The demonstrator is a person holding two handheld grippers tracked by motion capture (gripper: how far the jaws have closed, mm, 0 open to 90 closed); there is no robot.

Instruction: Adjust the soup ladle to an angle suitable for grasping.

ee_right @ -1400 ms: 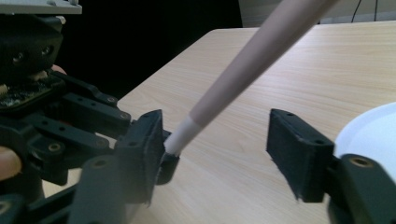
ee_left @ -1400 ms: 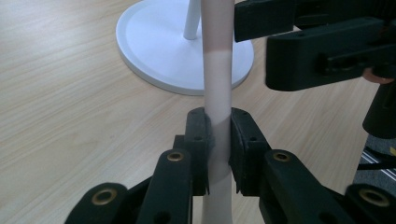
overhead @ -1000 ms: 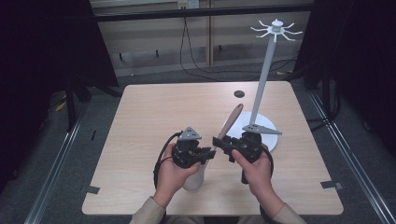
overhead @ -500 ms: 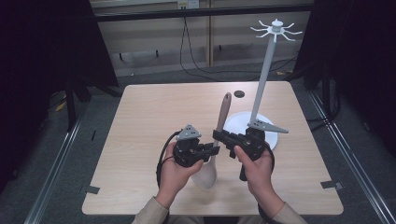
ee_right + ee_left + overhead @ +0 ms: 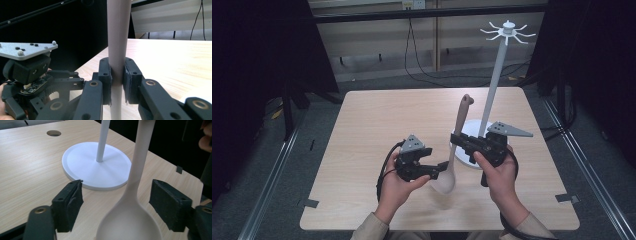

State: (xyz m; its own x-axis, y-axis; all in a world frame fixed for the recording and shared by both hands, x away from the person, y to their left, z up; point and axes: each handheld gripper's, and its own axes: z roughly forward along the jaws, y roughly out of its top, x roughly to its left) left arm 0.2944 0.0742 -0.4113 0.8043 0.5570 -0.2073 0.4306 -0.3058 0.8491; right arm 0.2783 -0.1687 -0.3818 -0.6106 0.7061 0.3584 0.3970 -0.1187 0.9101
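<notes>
the right claw (image 5: pixel 458 140) is clamped on the handle of the spoon (image 5: pixel 453 150), which stands nearly upright at centre frame in the high view, bowl down near the tabletop (image 5: pixel 377 125); i cannot tell whether the bowl touches the wood. the left claw (image 5: pixel 439 169) is spread wide beside the bowl, gripping nothing. the main risk, as i judge it, is the spoon pivoting in the right claw's narrow grip on a smooth round handle, or the left claw nudging the bowl as it shuts and twisting the spoon loose. the handle top could also knock the stand (image 5: pixel 494 80), which rises just to its right. the right gripper view shows both pads (image 5: pixel 107 80) pressed flat on the handle. the left gripper view shows the bowl (image 5: pixel 128 225) sitting between the open jaws with gaps on both sides, and the stand's white base (image 5: pixel 82 162) close behind at upper centre.
</notes>
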